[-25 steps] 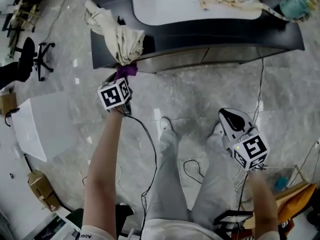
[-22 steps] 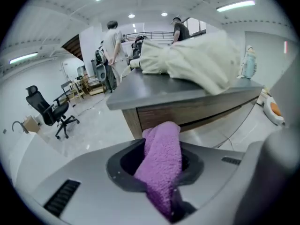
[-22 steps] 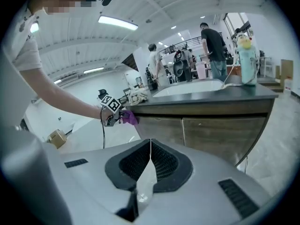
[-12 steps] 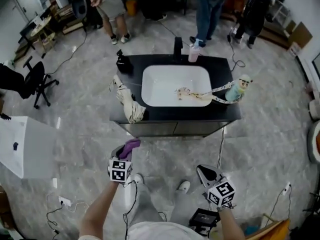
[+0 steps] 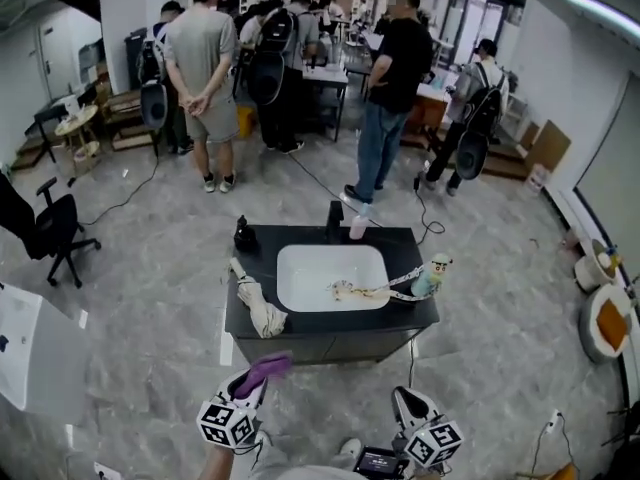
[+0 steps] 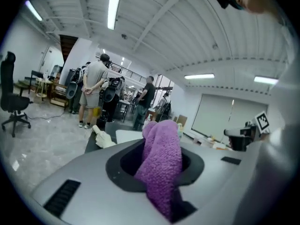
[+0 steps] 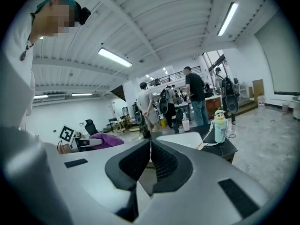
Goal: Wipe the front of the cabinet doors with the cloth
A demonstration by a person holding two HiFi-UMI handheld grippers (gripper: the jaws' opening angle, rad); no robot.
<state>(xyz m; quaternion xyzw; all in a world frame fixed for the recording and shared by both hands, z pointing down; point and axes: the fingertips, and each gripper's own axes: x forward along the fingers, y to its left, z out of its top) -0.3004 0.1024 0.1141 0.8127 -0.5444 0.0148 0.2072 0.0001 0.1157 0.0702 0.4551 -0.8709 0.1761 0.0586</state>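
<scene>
A black sink cabinet [image 5: 330,346] stands in the middle of the floor, its door fronts facing me. In the head view my left gripper [image 5: 252,381] hovers low at left, in front of the cabinet and clear of it. Its jaws are shut on a purple cloth [image 5: 265,370], which bulges out between them in the left gripper view as purple cloth [image 6: 161,161]. My right gripper [image 5: 408,404] hangs low at right with its jaws pressed together on nothing; in the right gripper view the pads [image 7: 157,162] meet.
A white basin [image 5: 330,276], a beige folded cloth [image 5: 260,311], a black dispenser [image 5: 245,235], a pink bottle [image 5: 357,227] and a figurine bottle [image 5: 433,275] with a strap sit on the countertop. Several people [image 5: 205,63] stand behind. An office chair [image 5: 45,230] is at left.
The head view has swung up from the floor and my legs to the whole room. Both grippers now sit at the bottom edge, farther from the cabinet. The purple cloth stays gripped.
</scene>
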